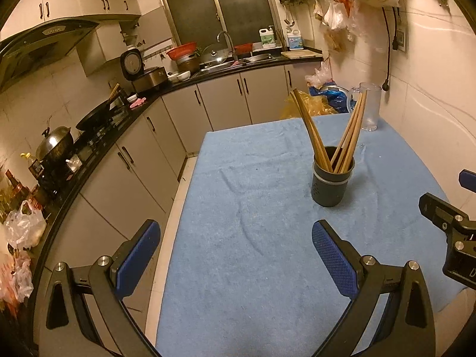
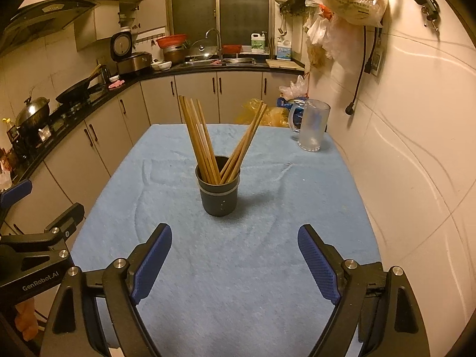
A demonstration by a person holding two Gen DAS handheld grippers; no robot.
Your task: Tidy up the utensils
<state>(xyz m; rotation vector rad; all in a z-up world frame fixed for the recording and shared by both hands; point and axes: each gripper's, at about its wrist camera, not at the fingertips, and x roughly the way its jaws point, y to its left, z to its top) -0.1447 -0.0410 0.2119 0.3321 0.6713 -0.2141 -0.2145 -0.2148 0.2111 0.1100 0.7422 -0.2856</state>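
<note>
A dark round utensil holder (image 1: 331,183) (image 2: 219,192) stands upright on the blue towel (image 1: 253,208) (image 2: 238,282). Several wooden chopsticks (image 1: 312,132) (image 2: 197,139) stand in it, fanned into two leaning bunches. My left gripper (image 1: 235,235) is open and empty, near the table's front left, short of the holder. My right gripper (image 2: 235,238) is open and empty, straight in front of the holder and apart from it. Each gripper shows at the edge of the other's view.
A clear glass mug (image 1: 369,105) (image 2: 312,126) stands at the far right corner of the towel by the wall. Plastic bags (image 2: 267,114) lie behind the table. Kitchen counter (image 1: 98,145) with stove and pots runs along the left.
</note>
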